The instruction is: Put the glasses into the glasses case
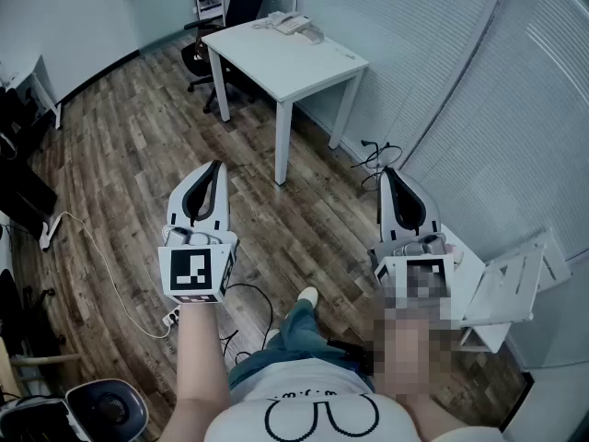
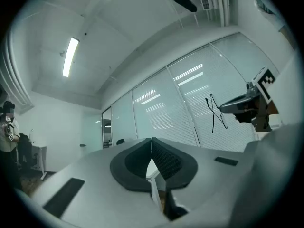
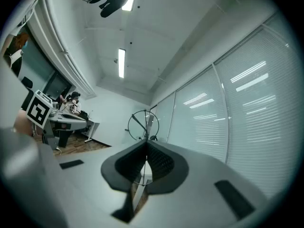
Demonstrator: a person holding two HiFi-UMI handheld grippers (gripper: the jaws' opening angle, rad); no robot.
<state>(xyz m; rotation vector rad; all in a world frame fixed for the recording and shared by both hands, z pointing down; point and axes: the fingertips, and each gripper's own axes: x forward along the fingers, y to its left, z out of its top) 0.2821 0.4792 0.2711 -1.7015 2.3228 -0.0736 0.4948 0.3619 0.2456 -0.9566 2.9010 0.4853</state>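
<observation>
I cannot make out glasses or a glasses case with certainty in any view. A few pale objects lie at the far end of the white table, too small to identify. My left gripper is held up over the wood floor, shut, with nothing between its jaws. My right gripper is raised beside it on the right, also shut and empty. In the left gripper view the left gripper has its dark pads pressed together, and the right gripper shows to the side. The right gripper view shows the right gripper with its pads meeting.
A black office chair stands behind the table. Cables and a power strip lie on the floor at the left. A white rack stands at the right by the glass wall with blinds. A round fan sits at the bottom left.
</observation>
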